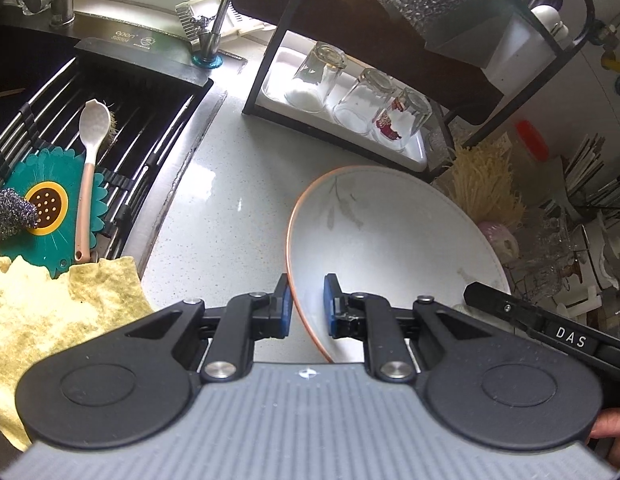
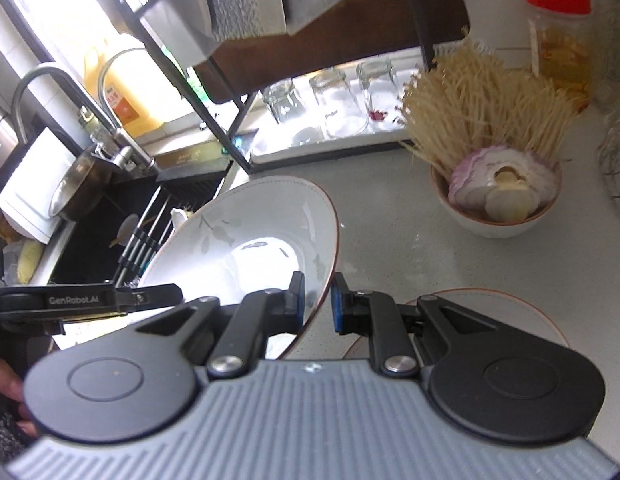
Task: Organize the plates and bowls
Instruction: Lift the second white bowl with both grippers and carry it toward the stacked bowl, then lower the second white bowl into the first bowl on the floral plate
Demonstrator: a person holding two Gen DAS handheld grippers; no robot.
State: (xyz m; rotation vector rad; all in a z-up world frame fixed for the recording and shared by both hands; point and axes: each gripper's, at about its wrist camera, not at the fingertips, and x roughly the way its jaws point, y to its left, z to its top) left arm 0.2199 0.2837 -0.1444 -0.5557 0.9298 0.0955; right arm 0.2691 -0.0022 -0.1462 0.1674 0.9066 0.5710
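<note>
A large white bowl with a brown rim and grey leaf pattern (image 1: 394, 240) is held tilted above the grey counter. My left gripper (image 1: 306, 304) straddles its left rim, blue pads either side with a small gap showing. My right gripper (image 2: 317, 302) straddles the opposite rim of the same bowl (image 2: 245, 248), pads close to it. A brown-rimmed white plate (image 2: 510, 300) lies on the counter under the right gripper, partly hidden. A small bowl (image 2: 498, 224) holds sliced onion and noodles.
The sink with a wire rack (image 1: 121, 148), a white spoon (image 1: 87, 160), a teal sunflower mat and a yellow cloth (image 1: 49, 312) lie to the left. A black rack with a white tray (image 1: 414, 156) of upturned glasses stands behind. A red-lidded jar (image 2: 558, 40) is at the right.
</note>
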